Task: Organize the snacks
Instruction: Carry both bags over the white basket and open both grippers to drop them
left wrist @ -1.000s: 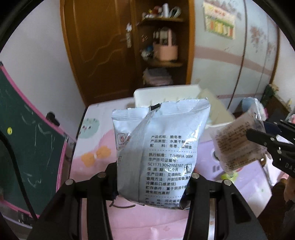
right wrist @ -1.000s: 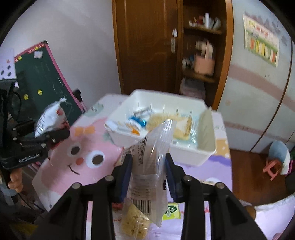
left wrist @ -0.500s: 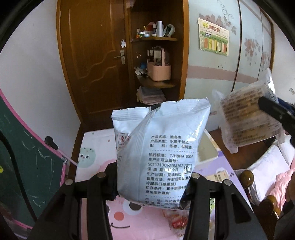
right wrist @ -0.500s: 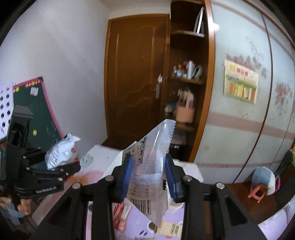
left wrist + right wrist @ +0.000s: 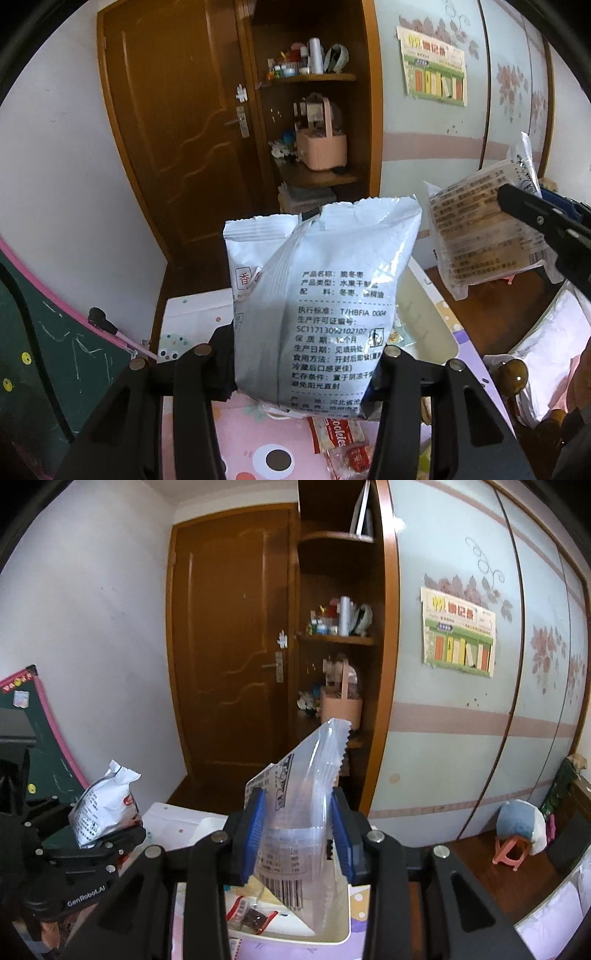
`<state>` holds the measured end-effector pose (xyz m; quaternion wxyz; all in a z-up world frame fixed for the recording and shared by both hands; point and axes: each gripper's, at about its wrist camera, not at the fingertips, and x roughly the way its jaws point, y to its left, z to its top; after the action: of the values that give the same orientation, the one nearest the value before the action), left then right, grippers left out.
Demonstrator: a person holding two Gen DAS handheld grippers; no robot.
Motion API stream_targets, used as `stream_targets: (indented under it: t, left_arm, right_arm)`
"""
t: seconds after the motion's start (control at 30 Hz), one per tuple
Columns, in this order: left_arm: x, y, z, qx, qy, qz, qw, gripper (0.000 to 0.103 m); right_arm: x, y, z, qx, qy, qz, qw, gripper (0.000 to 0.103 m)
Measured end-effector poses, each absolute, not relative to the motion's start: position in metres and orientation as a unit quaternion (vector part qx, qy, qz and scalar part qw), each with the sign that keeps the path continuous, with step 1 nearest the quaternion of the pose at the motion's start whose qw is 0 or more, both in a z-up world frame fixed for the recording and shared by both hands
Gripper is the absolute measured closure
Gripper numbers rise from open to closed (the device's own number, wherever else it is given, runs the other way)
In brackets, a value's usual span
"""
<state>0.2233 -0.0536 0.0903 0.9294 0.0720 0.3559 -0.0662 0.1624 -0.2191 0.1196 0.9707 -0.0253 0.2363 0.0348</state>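
Note:
My left gripper (image 5: 303, 365) is shut on a puffy silver-white snack bag (image 5: 325, 295) printed with black text, held upright above the table. That same bag (image 5: 105, 805) shows at the left of the right wrist view, in the left gripper (image 5: 110, 840). My right gripper (image 5: 297, 834) is shut on a clear plastic snack packet (image 5: 303, 805) with a barcode and a zigzag edge. The packet (image 5: 484, 240) appears at the right of the left wrist view, clamped by the right gripper (image 5: 535, 218). Below sits a white bin (image 5: 332, 938) holding several small snacks.
The table wears a pink cartoon cloth (image 5: 251, 443) with loose snack wrappers (image 5: 343, 439) on it. A green chalkboard with a pink frame (image 5: 40, 350) leans at the left. Behind stand a wooden door (image 5: 184, 147), open shelves (image 5: 314, 110) and a wardrobe (image 5: 480, 664). A small stool (image 5: 511, 853) stands on the floor.
Both grippers have risen with their snacks still held. The views now look over the table toward the door and shelves, and the white bin has dropped low in both views.

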Motion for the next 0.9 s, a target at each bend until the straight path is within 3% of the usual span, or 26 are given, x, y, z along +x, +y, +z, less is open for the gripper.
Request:
stream_targets:
  t: [0.67, 0.7, 0.77, 0.8, 0.9]
  left_arm:
    - [0.307, -0.045, -0.028, 0.070, 0.476, -0.045, 0.876, 0.056]
    - [0.307, -0.046, -0.033, 0.071, 0.480, -0.050, 0.873, 0.053]
    - [0.308, -0.051, -0.042, 0.086, 0.486, -0.053, 0.868, 0.019]
    - [0.307, -0.054, -0.044, 0.096, 0.482, -0.044, 0.870, 0.014]
    - [0.302, -0.059, -0.045, 0.124, 0.470, -0.032, 0.873, 0.013]
  right_arm:
    - [0.228, -0.218, 0.027, -0.011, 0.341, 0.046, 0.939, 0.068]
    - [0.231, -0.218, 0.025, -0.011, 0.345, 0.045, 0.937, 0.067]
    - [0.234, -0.218, 0.021, -0.011, 0.350, 0.048, 0.936, 0.066]
    - [0.234, -0.218, 0.021, -0.014, 0.349, 0.048, 0.936, 0.065]
    - [0.232, -0.218, 0.022, -0.017, 0.352, 0.039, 0.935, 0.050]
